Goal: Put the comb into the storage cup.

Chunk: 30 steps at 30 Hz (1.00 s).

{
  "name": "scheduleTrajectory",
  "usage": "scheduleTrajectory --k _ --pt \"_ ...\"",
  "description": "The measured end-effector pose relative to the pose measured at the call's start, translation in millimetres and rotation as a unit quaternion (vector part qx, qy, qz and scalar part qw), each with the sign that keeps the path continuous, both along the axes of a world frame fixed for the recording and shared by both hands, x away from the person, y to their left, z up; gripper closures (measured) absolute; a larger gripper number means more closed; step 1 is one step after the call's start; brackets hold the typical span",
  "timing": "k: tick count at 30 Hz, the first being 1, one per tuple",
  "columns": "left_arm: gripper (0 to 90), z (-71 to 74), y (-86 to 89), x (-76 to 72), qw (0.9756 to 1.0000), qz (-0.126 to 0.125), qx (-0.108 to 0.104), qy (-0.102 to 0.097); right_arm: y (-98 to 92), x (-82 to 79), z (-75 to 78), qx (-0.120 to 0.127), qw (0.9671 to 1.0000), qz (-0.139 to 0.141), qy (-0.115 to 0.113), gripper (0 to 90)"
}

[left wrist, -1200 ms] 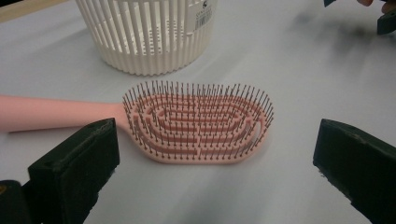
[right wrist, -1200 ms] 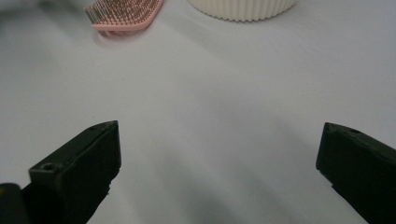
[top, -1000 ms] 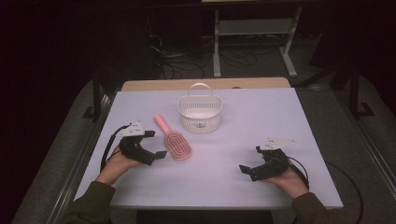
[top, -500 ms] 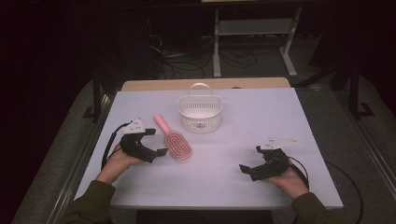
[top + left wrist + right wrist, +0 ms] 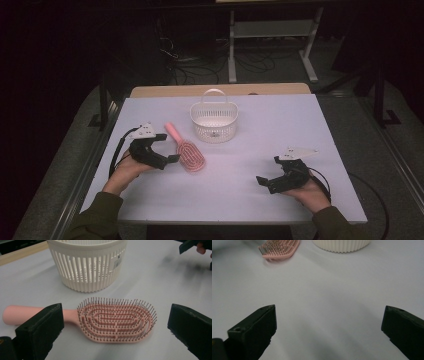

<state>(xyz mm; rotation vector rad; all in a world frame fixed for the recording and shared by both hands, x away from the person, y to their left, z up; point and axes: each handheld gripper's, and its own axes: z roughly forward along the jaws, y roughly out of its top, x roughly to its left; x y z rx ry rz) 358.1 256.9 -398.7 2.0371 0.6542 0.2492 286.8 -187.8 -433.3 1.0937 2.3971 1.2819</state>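
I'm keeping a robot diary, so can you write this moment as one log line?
left hand-held gripper: open, beside pink hairbrush | right hand-held gripper: open, on table | hairbrush: bristles up, untouched | basket: upright

My right gripper (image 5: 328, 332), jaws wide apart over bare table (image 5: 324, 297).
Ahead: pink hairbrush (image 5: 279, 247), white basket (image 5: 342, 245).

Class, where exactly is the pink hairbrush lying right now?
In the high view the pink hairbrush lies bristles-up left of centre, just ahead of the open left gripper and near the white basket.

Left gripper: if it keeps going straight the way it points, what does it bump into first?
Most likely the pink hairbrush, lying bristles-up just ahead of the open left gripper. The white basket sits behind it.
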Motion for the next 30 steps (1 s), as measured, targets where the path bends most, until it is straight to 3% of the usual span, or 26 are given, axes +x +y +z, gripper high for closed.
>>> scheduleTrajectory --k 19,30 --pt "0.5 6.7 4.1 17.1 0.9999 0.010 -0.013 0.001 0.6 0.0 -0.1 0.001 1.0000 0.001 0.001 0.0" --pt "2.2 10.8 6.7 29.0 0.9997 0.022 -0.008 -0.005 0.3 0.2 -0.1 0.003 1.0000 0.001 0.001 0.0"
